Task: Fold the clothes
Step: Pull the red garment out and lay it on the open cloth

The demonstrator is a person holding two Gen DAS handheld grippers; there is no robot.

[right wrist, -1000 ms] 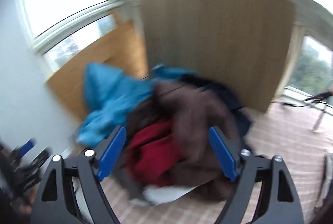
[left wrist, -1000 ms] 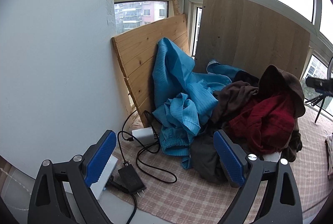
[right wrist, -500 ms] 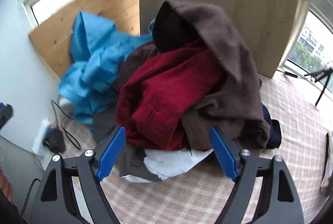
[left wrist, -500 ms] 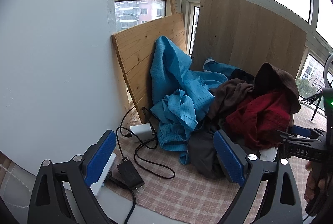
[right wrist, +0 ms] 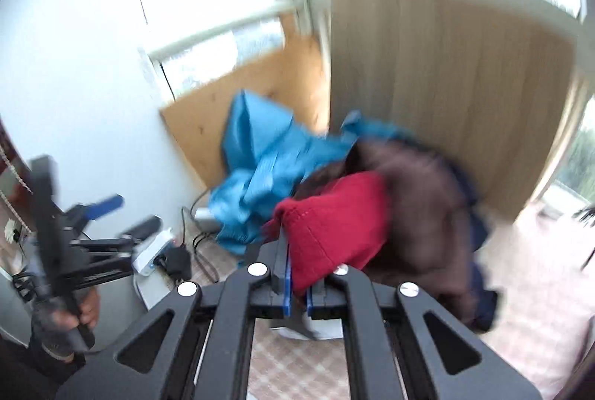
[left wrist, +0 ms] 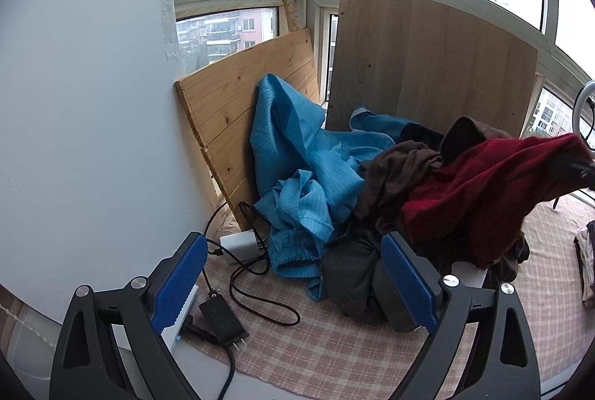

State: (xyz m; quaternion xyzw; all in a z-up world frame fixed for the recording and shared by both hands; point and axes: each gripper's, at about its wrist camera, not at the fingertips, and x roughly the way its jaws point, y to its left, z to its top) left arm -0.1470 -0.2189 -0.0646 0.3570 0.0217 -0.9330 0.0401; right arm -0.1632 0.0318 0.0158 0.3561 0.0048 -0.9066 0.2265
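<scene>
A heap of clothes lies in the corner on a checked cloth (left wrist: 334,344). It holds a blue striped garment (left wrist: 305,162), a brown garment (left wrist: 394,173), a grey one (left wrist: 353,273) and a red garment (left wrist: 479,199). My right gripper (right wrist: 296,273) is shut on an edge of the red garment (right wrist: 334,225), and the cloth stretches up to the right away from the heap. My left gripper (left wrist: 293,284) stands open in front of the pile, nothing between its blue pads (left wrist: 407,282). The right wrist view is blurred.
Two wooden boards (left wrist: 427,65) lean against the windows behind the heap. A white power strip (left wrist: 240,245), a black adapter (left wrist: 223,320) and cables lie at the left by the white wall (left wrist: 93,102). A hand (right wrist: 87,305) holds the left gripper's handle.
My right gripper has shut on the red garment and pulled it up and back from the heap. The left gripper has barely moved.
</scene>
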